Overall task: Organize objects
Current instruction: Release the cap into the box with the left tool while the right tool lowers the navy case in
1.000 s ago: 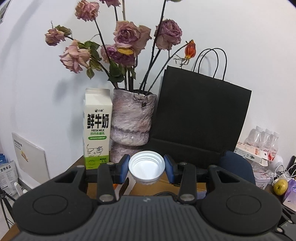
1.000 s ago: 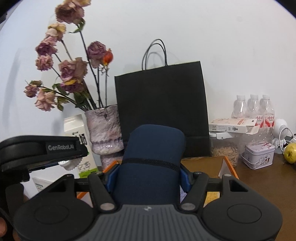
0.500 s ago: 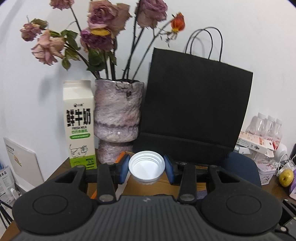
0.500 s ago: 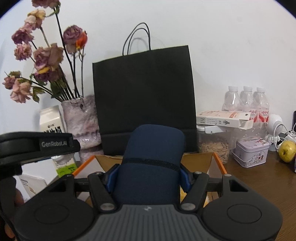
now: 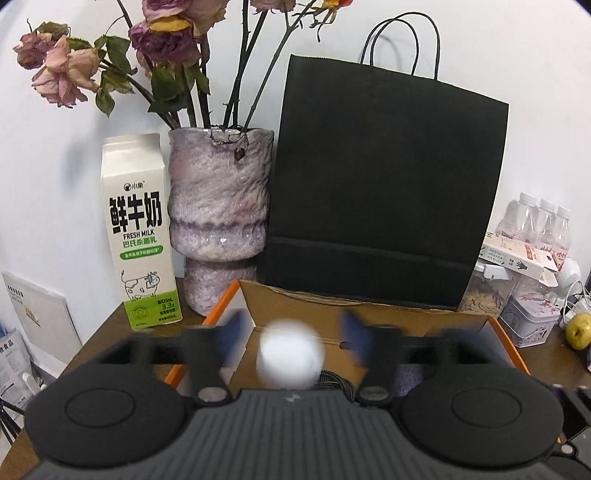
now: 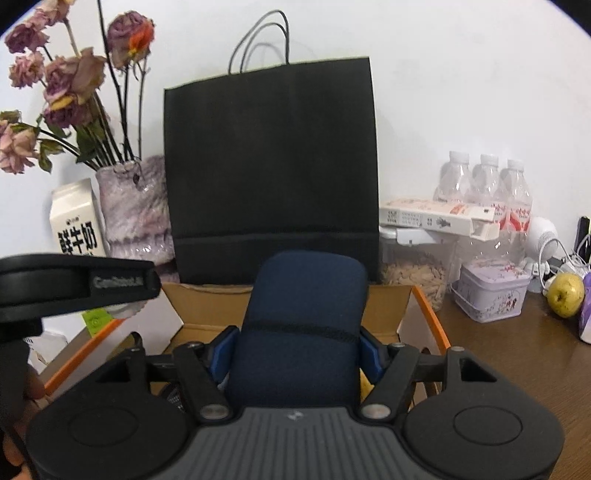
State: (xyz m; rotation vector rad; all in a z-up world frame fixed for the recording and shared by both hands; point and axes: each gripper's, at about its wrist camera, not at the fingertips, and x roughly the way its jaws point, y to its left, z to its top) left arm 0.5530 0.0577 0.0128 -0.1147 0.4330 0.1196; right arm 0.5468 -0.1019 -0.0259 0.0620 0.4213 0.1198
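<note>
Since the earlier frames both views have closed in on the cardboard box (image 5: 373, 314), whose orange-edged flaps now fill the lower middle, and the left gripper (image 5: 291, 328) has just been opening its jaws: they stand wide apart and blurred, with the white cup (image 5: 290, 352) between them but touching neither pad. That cup is smeared by motion; it appears to be over the open box, mouth toward the camera, though its exact tilt cannot be made out.

Behind the box, the black paper bag (image 6: 271, 166) stands upright against the wall, handles up. Left of it is the mottled purple vase (image 5: 219, 218) of dried roses (image 5: 162, 29), and left again the milk carton (image 5: 138, 232), upright on the brown tabletop (image 6: 517, 354).

In the right gripper (image 6: 295, 347) is the dark blue case (image 6: 303, 321), its long axis running away from the camera and its rounded far end pointing toward the bag, above the box opening. These jaws have just been opening a little, yet the blue pads are against the case's two sides.

To the right are the water bottles (image 6: 487, 192), a clear jar (image 6: 417, 266), a small patterned tin (image 6: 493, 291) and a yellow-green fruit (image 6: 565, 295).
</note>
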